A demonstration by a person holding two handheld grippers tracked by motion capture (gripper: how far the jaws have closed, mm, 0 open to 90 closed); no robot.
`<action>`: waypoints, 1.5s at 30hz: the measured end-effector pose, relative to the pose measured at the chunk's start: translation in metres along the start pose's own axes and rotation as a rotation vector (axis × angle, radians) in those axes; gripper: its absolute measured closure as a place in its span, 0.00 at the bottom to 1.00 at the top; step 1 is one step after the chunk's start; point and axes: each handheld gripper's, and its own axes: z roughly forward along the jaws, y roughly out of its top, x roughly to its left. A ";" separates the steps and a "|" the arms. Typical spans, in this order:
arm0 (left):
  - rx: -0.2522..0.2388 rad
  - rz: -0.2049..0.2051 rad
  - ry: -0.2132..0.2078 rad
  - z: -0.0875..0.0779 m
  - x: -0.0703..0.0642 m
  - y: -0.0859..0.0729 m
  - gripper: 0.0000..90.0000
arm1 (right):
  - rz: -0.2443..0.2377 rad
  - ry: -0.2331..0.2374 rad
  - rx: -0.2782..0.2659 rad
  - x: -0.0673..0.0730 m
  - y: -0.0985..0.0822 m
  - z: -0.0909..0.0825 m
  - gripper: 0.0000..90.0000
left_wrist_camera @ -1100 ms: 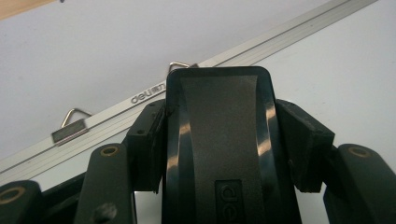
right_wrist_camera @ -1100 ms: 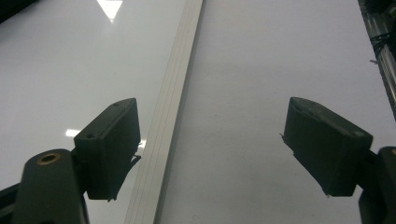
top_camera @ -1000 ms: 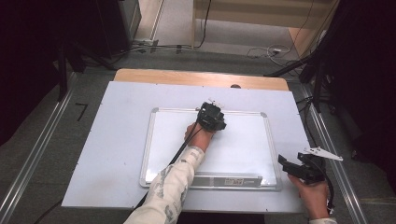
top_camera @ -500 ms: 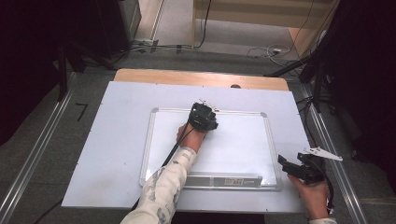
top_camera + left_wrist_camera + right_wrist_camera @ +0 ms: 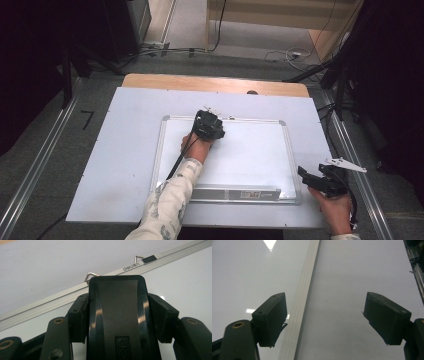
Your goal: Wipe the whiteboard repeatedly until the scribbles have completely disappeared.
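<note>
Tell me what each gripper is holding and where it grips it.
The left gripper holds a black whiteboard eraser, clamped across its two long sides, over the whiteboard. The right gripper is open and holds nothing.

White framed whiteboard (image 5: 250, 160) lies flat on pale table sheet (image 5: 125, 150), centred. Black plastic eraser (image 5: 117, 315) sits on board near its far edge; wooden strip (image 5: 215, 84) behind the sheet.
</note>
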 end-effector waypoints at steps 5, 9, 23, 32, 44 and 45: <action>0.002 -0.010 0.003 -0.002 0.006 -0.002 0.45 | -0.001 0.000 0.000 0.000 0.000 0.000 0.19; 0.001 -0.020 0.009 -0.003 0.010 -0.004 0.45 | -0.001 -0.002 0.000 0.000 0.000 0.000 0.19; 0.006 -0.045 0.030 -0.010 0.030 -0.011 0.45 | 0.001 -0.002 0.002 0.000 0.000 0.000 0.19; 0.010 -0.058 0.039 -0.016 0.047 -0.018 0.45 | 0.001 -0.006 0.003 0.000 -0.001 0.000 0.19; 0.015 -0.076 0.055 -0.024 0.065 -0.025 0.45 | 0.006 -0.014 0.010 0.001 0.000 0.002 0.19; 0.020 -0.082 0.058 -0.025 0.068 -0.026 0.45 | 0.003 -0.015 0.009 0.000 0.000 0.003 0.19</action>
